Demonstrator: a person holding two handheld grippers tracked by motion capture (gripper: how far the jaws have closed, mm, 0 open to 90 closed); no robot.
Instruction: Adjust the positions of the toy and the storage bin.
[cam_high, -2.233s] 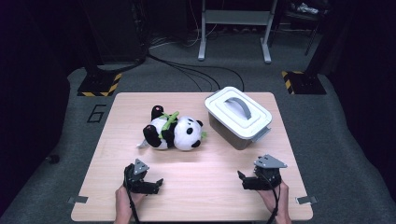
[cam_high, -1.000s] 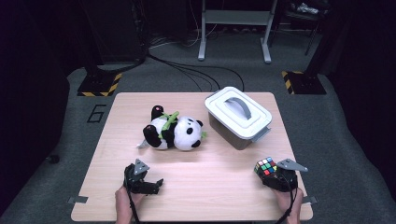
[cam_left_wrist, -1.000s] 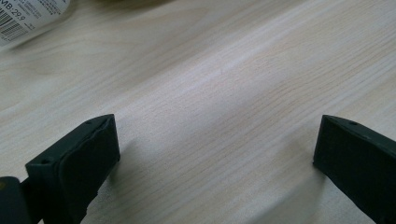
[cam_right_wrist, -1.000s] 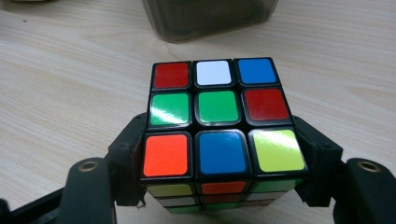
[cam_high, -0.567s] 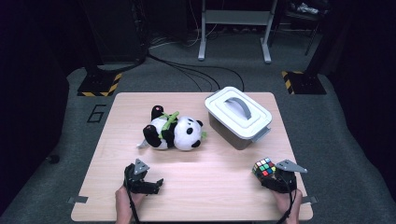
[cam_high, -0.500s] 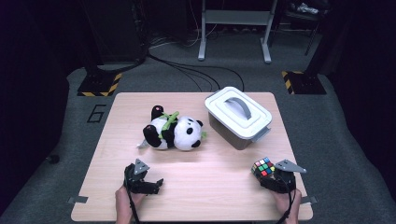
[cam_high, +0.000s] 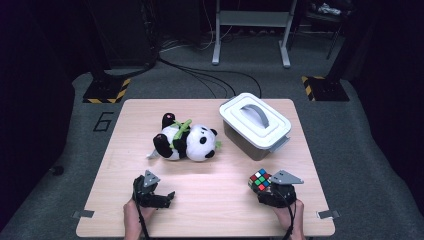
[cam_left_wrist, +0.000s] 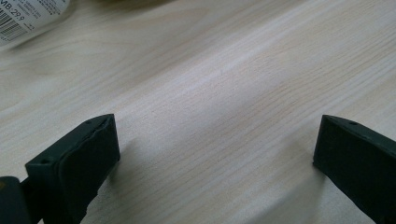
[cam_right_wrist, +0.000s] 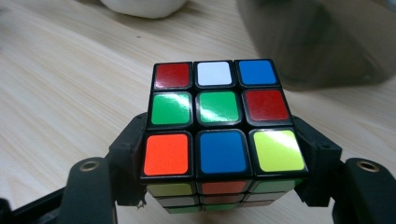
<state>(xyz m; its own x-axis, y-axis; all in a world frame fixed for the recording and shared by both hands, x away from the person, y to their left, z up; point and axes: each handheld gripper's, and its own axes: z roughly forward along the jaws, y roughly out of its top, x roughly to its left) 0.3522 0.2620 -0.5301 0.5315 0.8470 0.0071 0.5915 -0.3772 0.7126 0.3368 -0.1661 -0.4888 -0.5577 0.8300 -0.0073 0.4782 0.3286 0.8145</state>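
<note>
A scrambled colour cube (cam_high: 259, 180) (cam_right_wrist: 219, 126) is clamped between the jaws of my right gripper (cam_high: 264, 187) (cam_right_wrist: 219, 175), held just above the wooden table (cam_high: 220, 200) near its front right. My left gripper (cam_high: 159, 199) (cam_left_wrist: 215, 154) rests at the front left with its jaws wide apart and only bare wood between them. A plush panda (cam_high: 185, 142) holding a green stalk lies on its side in the middle of the table, well beyond both grippers. A white lidded box (cam_high: 255, 125) with a grey handle stands at the back right, beyond the cube.
The panda's paper tag (cam_left_wrist: 28, 16) shows at the top left of the left gripper view. The box's grey side (cam_right_wrist: 317, 42) looms blurred behind the cube. Black cables (cam_high: 200, 75) and yellow-black striped stand feet (cam_high: 102, 91) lie on the floor beyond the table.
The right gripper, which earlier held nothing, now holds the colour cube. Over the last second it has carried the cube a little leftward over the table. The left gripper has stayed put.
</note>
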